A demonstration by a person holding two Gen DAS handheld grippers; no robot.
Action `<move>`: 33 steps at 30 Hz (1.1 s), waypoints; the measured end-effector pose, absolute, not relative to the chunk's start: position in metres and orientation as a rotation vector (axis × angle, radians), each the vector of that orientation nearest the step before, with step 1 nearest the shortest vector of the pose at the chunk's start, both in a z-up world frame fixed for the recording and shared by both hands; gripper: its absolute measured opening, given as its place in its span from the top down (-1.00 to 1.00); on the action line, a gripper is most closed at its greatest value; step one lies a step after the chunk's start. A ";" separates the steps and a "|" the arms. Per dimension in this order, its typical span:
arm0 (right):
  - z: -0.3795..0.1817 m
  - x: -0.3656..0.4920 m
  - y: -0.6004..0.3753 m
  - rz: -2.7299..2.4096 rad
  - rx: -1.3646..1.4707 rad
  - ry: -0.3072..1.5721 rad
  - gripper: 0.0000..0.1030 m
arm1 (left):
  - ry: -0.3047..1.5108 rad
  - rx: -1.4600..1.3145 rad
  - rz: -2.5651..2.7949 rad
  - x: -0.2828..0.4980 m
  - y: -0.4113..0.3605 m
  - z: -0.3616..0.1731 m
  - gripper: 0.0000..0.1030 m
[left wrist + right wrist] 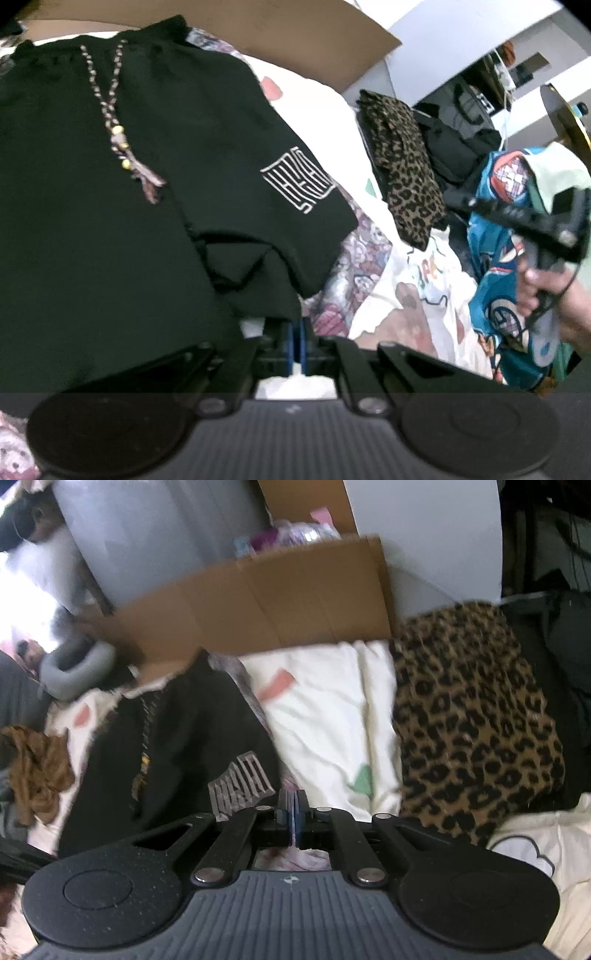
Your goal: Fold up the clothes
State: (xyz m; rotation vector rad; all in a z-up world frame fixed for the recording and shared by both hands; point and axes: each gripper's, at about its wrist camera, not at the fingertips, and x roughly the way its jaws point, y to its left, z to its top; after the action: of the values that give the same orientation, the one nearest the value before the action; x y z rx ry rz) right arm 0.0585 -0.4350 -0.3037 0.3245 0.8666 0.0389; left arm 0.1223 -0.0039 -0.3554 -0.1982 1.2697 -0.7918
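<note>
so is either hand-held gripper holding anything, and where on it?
The left hand-held gripper is shut on the hem of the black shorts. The right hand-held gripper is shut and holds nothing.

A home bedroom: clothes [129, 184] are lying on a patterned bed [325, 716] ahead of the tongs, with cardboard [266, 602] leaning beyond them.

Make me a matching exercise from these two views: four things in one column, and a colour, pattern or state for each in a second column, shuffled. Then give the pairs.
1. shorts
2. folded garment
3. left gripper
4. cardboard

A. brown and plain
B. leopard print
C. black with a white emblem
D. shut, black cloth edge at its tips

Pairs: 1-C, 2-B, 3-D, 4-A
</note>
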 end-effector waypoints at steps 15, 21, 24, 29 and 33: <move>-0.390 0.103 -0.416 0.092 0.271 1.035 0.20 | 1.212 -0.276 -0.642 0.145 0.040 -0.340 0.94; -0.407 0.112 -0.407 0.109 0.266 1.071 0.20 | 1.203 -0.308 -0.591 0.156 0.053 -0.338 0.94; -0.413 0.112 -0.398 0.135 0.256 1.084 0.20 | 1.208 -0.310 -0.586 0.157 0.052 -0.340 0.94; -0.420 0.113 -0.386 0.148 0.237 1.093 0.02 | 1.228 -0.299 -0.590 0.155 0.051 -0.345 0.94; -0.422 0.113 -0.378 0.175 0.215 1.100 0.05 | 1.232 -0.302 -0.591 0.152 0.050 -0.347 0.94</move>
State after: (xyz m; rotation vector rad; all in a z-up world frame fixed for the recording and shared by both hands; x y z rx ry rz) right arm 0.1132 -0.3776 -0.4221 0.2150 1.1004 0.1753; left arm 0.1517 0.0498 -0.3472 -0.3020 1.2324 -0.5910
